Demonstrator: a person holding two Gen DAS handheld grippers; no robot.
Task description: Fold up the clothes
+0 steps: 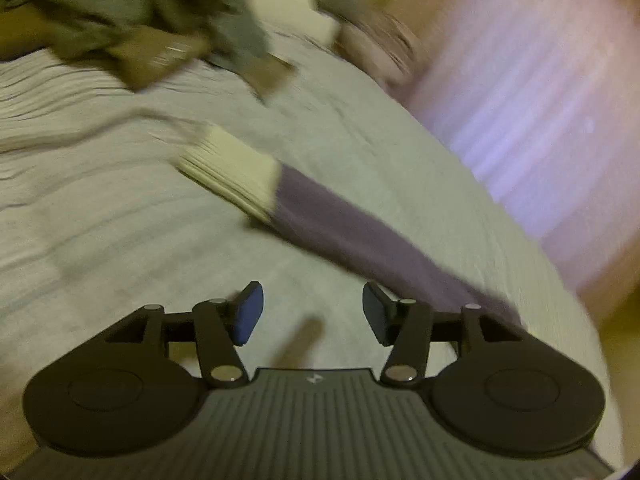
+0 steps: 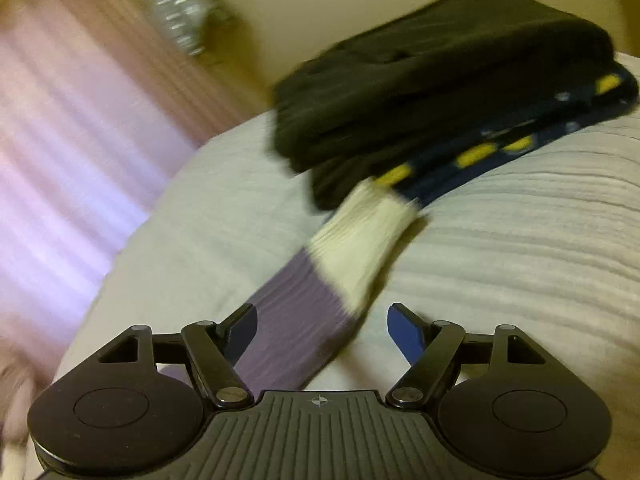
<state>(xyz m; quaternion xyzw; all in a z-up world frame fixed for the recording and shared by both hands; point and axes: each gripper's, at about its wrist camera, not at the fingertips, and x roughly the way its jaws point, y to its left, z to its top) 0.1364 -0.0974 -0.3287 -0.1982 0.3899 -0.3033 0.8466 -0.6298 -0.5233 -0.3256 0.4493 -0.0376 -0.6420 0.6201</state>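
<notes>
A: Evidently both hand-held grippers, left [image 1: 313, 314] and right [image 2: 322, 334], stand apart, empty.

B: Sock [image 2: 320, 292] lies flat on bed [image 2: 520, 240]: light, limp; grasp ribbed cream cuff [image 2: 360, 240].

Both fisheye views ride low on their grippers, looking forward and downward along the fingers, close over a pale ribbed bedspread [image 1: 120, 208]. The left one faces a rumpled grey-brown clothes heap [image 1: 132, 20]; the right one faces a folded dark stack [image 2: 440, 80]. Both share the long purple sock with cream ribbed cuff [image 1: 360, 232] [image 2: 304, 312] and a pink striped curtain [image 1: 540, 100] [image 2: 60, 140].
</notes>
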